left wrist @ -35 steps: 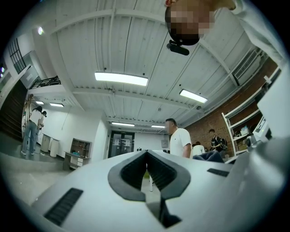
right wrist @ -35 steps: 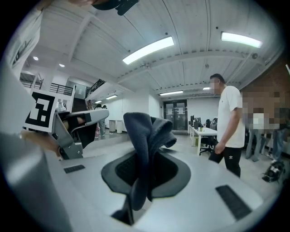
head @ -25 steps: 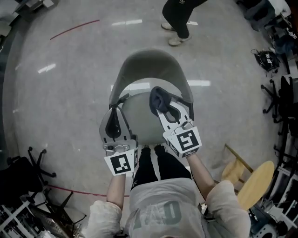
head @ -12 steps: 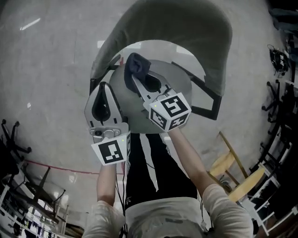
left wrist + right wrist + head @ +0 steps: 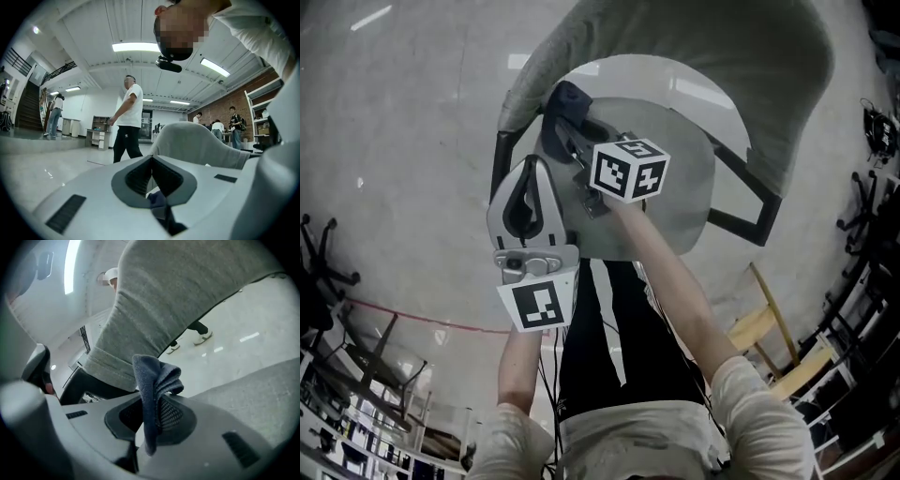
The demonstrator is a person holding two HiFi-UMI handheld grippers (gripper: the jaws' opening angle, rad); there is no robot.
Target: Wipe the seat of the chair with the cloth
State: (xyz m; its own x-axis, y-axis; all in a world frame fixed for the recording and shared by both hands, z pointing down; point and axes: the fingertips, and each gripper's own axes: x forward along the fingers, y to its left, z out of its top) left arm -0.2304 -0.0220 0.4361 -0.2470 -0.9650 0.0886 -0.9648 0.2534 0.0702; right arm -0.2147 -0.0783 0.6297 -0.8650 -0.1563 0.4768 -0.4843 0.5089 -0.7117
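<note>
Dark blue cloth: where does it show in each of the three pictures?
Head view: dark blue cloth, upper left of centre.
Left gripper view: low centre, a blue scrap past the jaws, probably it.
Right gripper view: centre, clamped between the jaws.
Shared landmark: grey fabric chair backrest.

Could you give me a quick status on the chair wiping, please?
Right hand-held gripper shut on cloth, at back-left edge of seat; contact unclear. Left hand-held gripper shut, empty, alongside. Nothing in the way.

Grey chair (image 5: 698, 178) on glossy floor (image 5: 394, 112).
</note>
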